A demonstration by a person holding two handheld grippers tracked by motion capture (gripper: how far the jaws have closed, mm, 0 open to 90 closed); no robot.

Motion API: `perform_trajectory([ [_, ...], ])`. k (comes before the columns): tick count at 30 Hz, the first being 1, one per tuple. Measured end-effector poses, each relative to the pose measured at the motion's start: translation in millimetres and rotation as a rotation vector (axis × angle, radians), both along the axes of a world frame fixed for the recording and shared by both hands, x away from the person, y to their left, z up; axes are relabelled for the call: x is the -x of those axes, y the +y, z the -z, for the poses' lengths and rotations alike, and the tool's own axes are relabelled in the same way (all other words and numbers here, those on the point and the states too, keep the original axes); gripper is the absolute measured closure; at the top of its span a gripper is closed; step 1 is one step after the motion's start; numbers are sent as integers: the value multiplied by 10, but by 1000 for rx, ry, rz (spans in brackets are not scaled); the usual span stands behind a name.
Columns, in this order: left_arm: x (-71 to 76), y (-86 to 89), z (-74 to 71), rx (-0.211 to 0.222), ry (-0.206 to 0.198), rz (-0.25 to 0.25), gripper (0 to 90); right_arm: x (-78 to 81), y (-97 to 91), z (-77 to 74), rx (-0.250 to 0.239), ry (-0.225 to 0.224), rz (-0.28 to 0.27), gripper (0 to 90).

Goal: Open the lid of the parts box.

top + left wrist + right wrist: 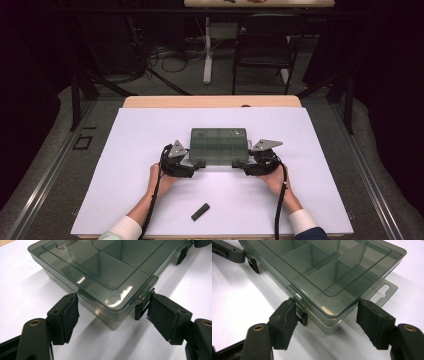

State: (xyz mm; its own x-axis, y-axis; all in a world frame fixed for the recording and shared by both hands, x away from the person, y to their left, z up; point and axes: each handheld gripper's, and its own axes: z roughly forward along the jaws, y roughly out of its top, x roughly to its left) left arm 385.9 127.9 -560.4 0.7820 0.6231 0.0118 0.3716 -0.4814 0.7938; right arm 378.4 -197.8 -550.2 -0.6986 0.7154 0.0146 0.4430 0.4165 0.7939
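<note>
Fingers (66, 315) of the left gripper (113, 320) stand wide around one near corner of the closed compartment box (219, 145); the right gripper (328, 321) straddles the other corner, its left finger touching a latch (303, 317).

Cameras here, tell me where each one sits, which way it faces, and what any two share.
High view: above the person's side, facing forward and down on the table; forearms, hands, both grippers show.
Left gripper view: rides the left gripper, facing the box corner; its jaws show.
Right gripper view: rides the right gripper, facing another corner; its jaws show.
Shared: both gripper views see the box's latches.
</note>
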Motion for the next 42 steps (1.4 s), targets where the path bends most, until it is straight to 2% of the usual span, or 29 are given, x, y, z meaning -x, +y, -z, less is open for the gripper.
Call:
perform_trajectory([
  [9,13,14,-26,-2,-20,-10,234,10,-7,-16,-8,-13,5,351],
  [18,54,21,-85,-12,-78,-34,246,25,-27,-40,-19,-30,7,396],
  [23,88,15,-108,-14,-121,-42,287,31,-39,-52,-18,-38,18,439],
  [34,120,11,-120,-21,-167,-46,372,54,-49,-83,-29,-58,24,498],
  [42,152,5,-133,-16,-201,-46,406,58,-45,-88,-27,-62,27,501],
])
